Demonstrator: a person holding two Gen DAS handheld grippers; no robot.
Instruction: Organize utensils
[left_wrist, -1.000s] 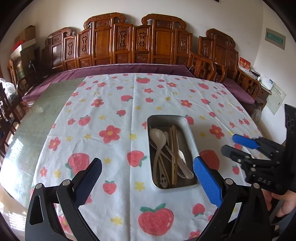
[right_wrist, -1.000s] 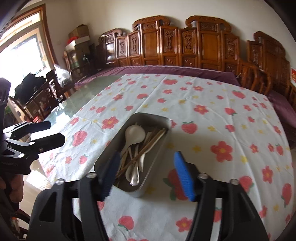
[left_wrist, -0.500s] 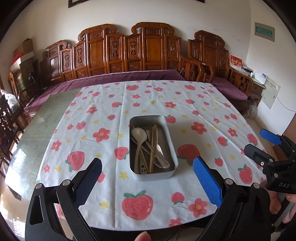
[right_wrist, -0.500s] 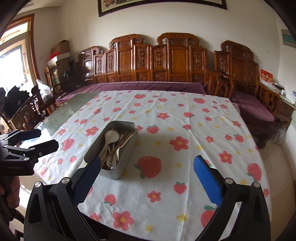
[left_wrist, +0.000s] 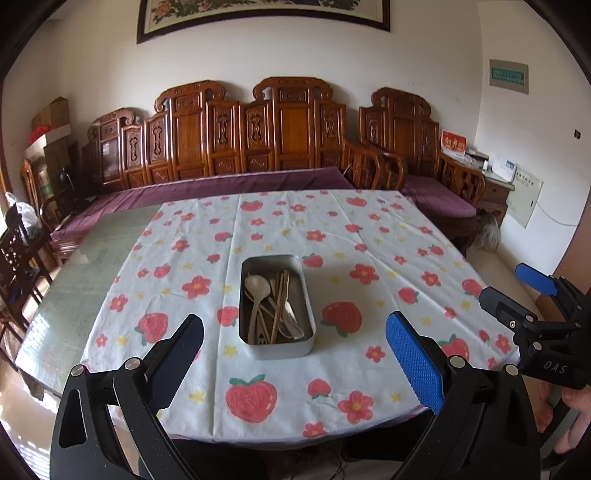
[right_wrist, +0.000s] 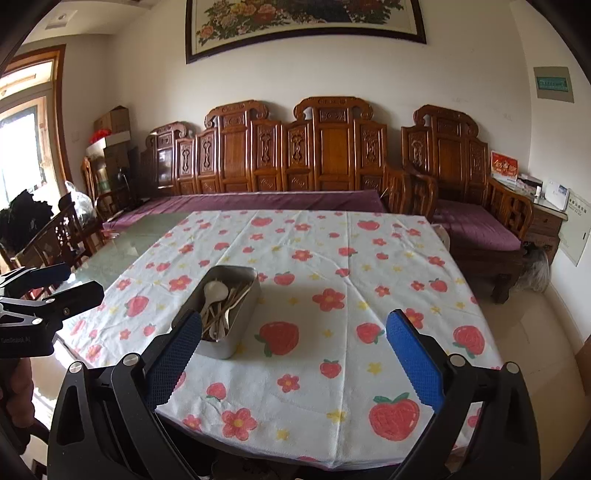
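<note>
Currently, all the utensils in view lie inside the metal tray (left_wrist: 276, 345), which rests on the strawberry-print tablecloth (left_wrist: 369, 236) near the table's front edge. Inside it you can make out a pale spoon (left_wrist: 257, 287), a bundle of wooden chopsticks (left_wrist: 281, 295) and at least one more pale utensil beneath them — the rest of the pile is too tangled to count. They lie roughly lengthwise but crossed over one another.

Your left gripper (left_wrist: 295, 343) has its jaws wide apart with nothing between them; it hangs off the near edge of the table, well short of the tray. Your right gripper (right_wrist: 293, 341) is likewise spread to its full width and empty, also off the near edge, with the tray ahead and to its left. From the left wrist view the right gripper appears at the far right, clear of the cloth.

No loose utensil shows anywhere on the cloth or on the bare glass strip at the left. Judged from this, the collecting step looks complete — what may remain, if anything, is straightening the crossed pieces in the tray. Neither gripper touches the tray.
</note>
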